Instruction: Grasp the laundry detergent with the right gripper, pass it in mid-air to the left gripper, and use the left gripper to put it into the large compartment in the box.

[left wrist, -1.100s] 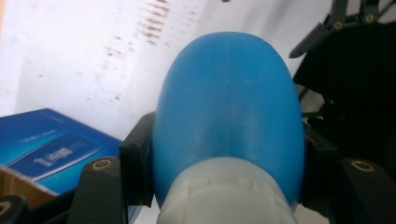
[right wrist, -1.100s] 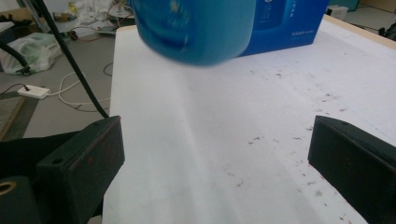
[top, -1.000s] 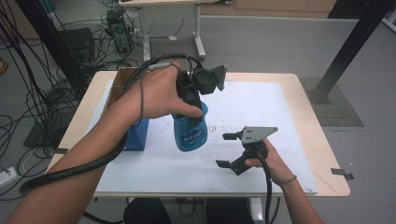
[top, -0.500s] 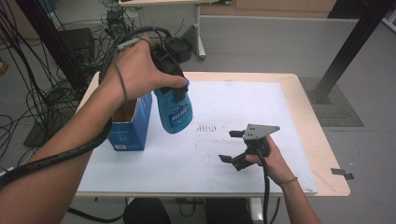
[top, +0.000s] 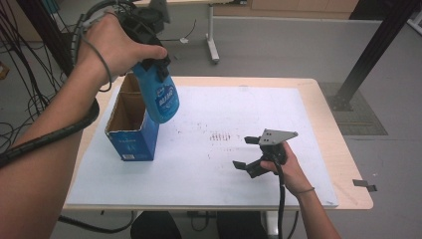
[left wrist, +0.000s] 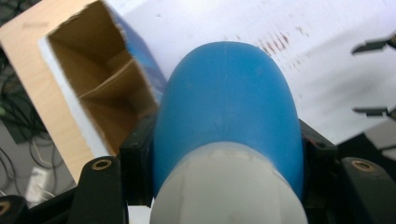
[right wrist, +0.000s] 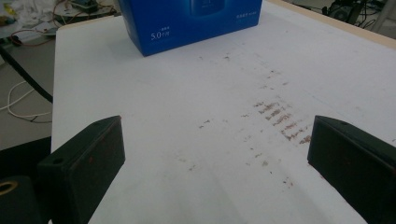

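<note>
Above the open blue box (top: 133, 130), the blue bottle (top: 161, 97) now hangs in the air; a moment ago it was lower and nearer the middle of the white mat (top: 224, 164). So it looks ready to go down into the box. The left gripper (top: 149, 59) squeezes the bottle near its top, one jaw on each side. The right gripper (top: 247, 152) rests wide open on the mat, holding nothing.
</note>
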Tool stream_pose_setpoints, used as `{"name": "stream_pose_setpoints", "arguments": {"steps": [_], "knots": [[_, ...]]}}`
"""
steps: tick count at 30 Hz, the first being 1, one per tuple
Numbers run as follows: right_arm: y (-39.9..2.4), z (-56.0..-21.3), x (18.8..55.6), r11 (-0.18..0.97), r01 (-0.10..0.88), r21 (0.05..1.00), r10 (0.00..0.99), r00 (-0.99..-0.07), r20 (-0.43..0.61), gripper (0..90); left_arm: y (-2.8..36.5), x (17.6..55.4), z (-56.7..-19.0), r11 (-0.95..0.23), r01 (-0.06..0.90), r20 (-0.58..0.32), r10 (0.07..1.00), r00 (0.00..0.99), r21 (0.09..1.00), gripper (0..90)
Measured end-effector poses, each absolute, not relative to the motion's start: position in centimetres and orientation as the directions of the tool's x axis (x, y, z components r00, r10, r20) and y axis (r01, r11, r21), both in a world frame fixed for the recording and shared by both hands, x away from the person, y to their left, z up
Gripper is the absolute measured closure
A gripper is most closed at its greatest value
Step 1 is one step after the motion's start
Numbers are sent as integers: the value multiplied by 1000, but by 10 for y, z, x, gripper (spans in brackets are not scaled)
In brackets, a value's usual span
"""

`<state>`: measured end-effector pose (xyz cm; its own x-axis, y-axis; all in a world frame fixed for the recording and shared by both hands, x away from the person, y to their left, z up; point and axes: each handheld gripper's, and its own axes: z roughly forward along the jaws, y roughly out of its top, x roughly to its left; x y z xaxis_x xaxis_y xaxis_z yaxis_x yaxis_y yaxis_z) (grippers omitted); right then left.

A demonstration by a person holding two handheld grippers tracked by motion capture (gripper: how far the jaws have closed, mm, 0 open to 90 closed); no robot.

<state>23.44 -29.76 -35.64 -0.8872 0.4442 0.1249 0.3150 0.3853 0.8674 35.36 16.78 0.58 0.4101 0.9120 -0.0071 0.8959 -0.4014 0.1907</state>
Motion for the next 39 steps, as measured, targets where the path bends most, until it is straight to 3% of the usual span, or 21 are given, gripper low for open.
{"name": "stream_pose_setpoints", "arguments": {"steps": [18,27,39], "knots": [[-300,-359,228,364,349,864,510,-851,128,39,218,389,-4,-88,985,17,996,86,146,379],[-301,-360,228,361,353,863,517,-846,130,39,228,394,-19,4,991,55,998,-12,135,379],[-299,-360,229,355,353,865,521,-843,131,39,223,398,-33,2,991,92,996,-14,132,380]]}}
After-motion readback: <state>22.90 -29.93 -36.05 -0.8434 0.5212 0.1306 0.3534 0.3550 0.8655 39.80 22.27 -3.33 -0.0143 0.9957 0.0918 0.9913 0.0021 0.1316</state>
